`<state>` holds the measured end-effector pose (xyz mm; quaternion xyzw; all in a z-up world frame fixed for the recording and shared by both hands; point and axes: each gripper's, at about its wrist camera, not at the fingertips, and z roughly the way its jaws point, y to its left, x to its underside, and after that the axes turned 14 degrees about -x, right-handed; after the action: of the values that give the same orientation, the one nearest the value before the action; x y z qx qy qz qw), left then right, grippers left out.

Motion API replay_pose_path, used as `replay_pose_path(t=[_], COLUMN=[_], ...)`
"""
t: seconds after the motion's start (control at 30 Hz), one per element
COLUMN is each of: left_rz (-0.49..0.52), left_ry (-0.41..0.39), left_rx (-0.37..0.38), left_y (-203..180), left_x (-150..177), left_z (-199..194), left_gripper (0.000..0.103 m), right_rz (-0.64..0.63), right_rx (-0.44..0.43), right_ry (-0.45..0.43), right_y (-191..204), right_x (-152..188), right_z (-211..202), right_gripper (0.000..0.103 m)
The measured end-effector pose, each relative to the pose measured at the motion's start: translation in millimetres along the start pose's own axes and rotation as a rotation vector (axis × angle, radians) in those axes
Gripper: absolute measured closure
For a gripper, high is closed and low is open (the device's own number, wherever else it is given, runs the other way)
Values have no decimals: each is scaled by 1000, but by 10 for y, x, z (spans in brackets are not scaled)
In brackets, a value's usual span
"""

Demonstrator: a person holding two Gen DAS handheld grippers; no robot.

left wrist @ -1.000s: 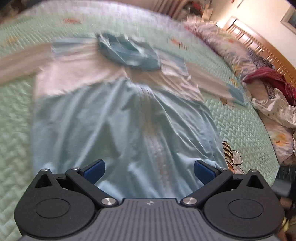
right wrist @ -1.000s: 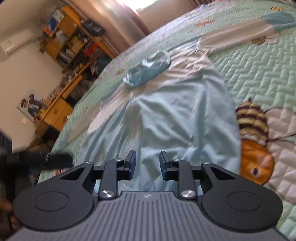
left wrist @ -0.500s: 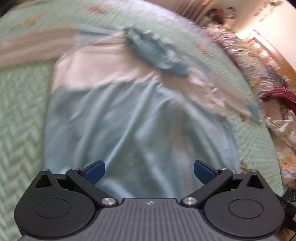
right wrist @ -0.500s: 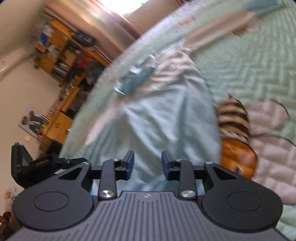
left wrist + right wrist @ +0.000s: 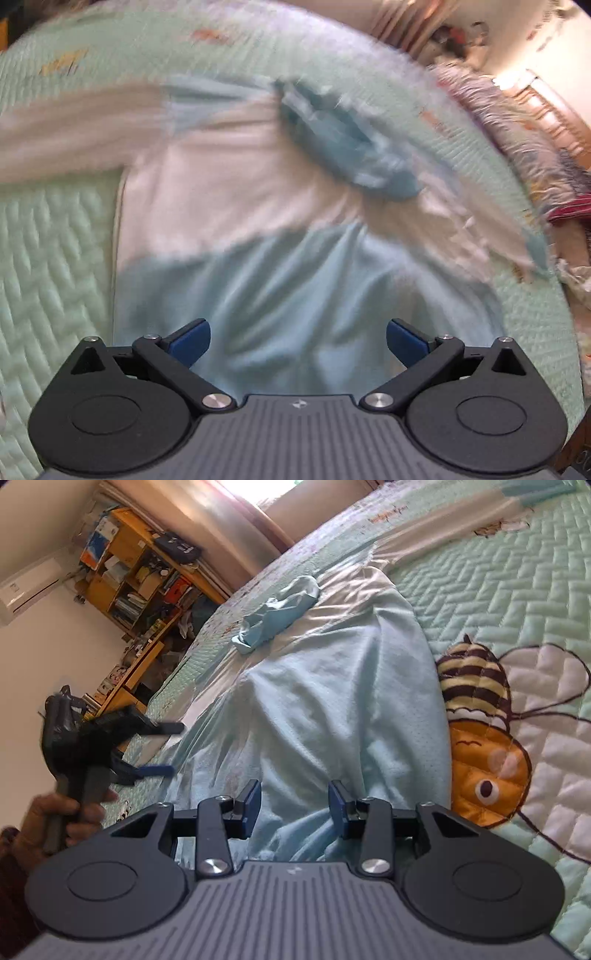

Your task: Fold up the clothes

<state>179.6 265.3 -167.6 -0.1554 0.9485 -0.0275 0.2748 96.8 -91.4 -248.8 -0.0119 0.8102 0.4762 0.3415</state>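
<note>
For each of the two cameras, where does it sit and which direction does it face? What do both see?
Left wrist: sits on the left claw, tilted down at the blue and white garment on the green quilt; its wide-open blue fingers show.
Right wrist: sits on the right claw, looking along the garment toward the shelves; its jaws are opening, the garment's hem between them unpressed; the left claw and the hand holding it show.
Shared: the garment, its crumpled hood, the quilt.
</note>
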Motion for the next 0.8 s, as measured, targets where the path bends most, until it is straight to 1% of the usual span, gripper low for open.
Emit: replay_pose_path(t=[0.07, 0.2, 0.27, 0.33, 0.43, 0.5, 0.53, 0.6, 0.67, 0.7, 0.73, 0.77, 0.8], left_rz=[34, 28, 4, -23, -40, -62, -76, -98, -84, -66, -43, -20, 2], left_ry=[-24, -3, 25, 58, 35, 34, 31, 10, -29, -34, -14, 13, 65], left_rx=[-16, -61, -60, -81, -121, -176, -182, -158, -107, -71, -38, -26, -86], left_y=[-95, -179, -154, -75, 83, 193, 242, 267, 196, 127, 58, -2, -31], left_x=[-167, -408, -429, -367, -302, -327, -349, -400, -458, -473, -481, -485, -475], left_z=[66, 426, 560, 666, 606, 535, 496, 384, 275, 253, 288, 344, 471], left_gripper=[1, 1, 1, 1, 1, 1, 1, 1, 1, 1, 1, 1, 1], right_rz=[-12, -46, -59, -58, -45, -31, -23, -6, 5, 7, 9, 14, 22], right_rx=[-14, -23, -20, -19, -12, -15, -19, -26, -45, -48, -50, -50, -47], right_ry=[-17, -51, -74, -91, -103, -108, -109, -116, -123, -131, -139, -146, -154], right_y=[15, 39, 30, 8, -52, -96, -116, -145, -151, -153, -158, -172, -198], right_x=[4, -26, -58, -75, -93, -98, -100, -107, -119, -134, -155, -183, -222], right_z=[-2, -48, -98, -139, -167, -165, -160, -143, -144, -150, -158, -175, -203], right_gripper=[60, 60, 57, 56, 56, 56, 56, 56, 56, 56, 56, 56, 56])
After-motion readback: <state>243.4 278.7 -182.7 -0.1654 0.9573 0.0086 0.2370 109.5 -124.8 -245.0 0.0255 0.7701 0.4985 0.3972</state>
